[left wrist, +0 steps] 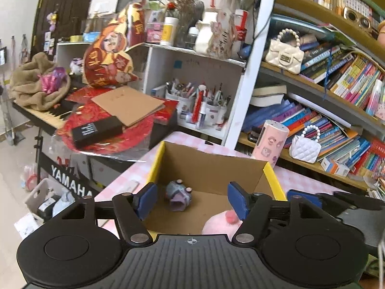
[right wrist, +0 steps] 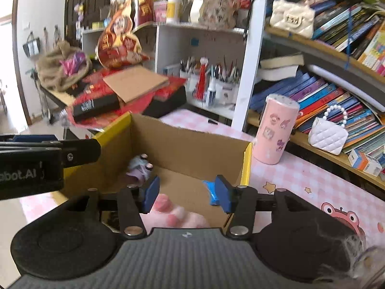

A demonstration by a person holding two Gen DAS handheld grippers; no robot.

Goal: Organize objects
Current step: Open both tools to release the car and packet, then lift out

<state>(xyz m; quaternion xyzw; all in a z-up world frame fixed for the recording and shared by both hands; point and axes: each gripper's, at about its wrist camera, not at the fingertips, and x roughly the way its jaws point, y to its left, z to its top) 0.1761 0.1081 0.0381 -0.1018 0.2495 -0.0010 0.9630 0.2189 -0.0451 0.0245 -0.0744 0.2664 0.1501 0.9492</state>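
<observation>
cardboard box (left wrist: 211,166) already holds a purple toy (left wrist: 178,193) near its left wall and a pink plush (right wrist: 175,213) at its near edge. left gripper (left wrist: 192,198) and right gripper (right wrist: 186,192) are held above with jaws spread, pinching nothing; placing seems done, and another loose object must be sought next.

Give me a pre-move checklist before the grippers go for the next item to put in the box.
1. Left hand-held gripper empty, its jaws apart: ok.
2. Right hand-held gripper empty, its jaws apart: ok.
3. Pink plush toy lying inside the cardboard box: ok.
4. Purple toy lying inside the box near its left wall: ok.
5. Bare floor left in the box for another item: ok.
6. Next item to pick located: cannot tell; only the pink cup stands on the table beside the box.
</observation>
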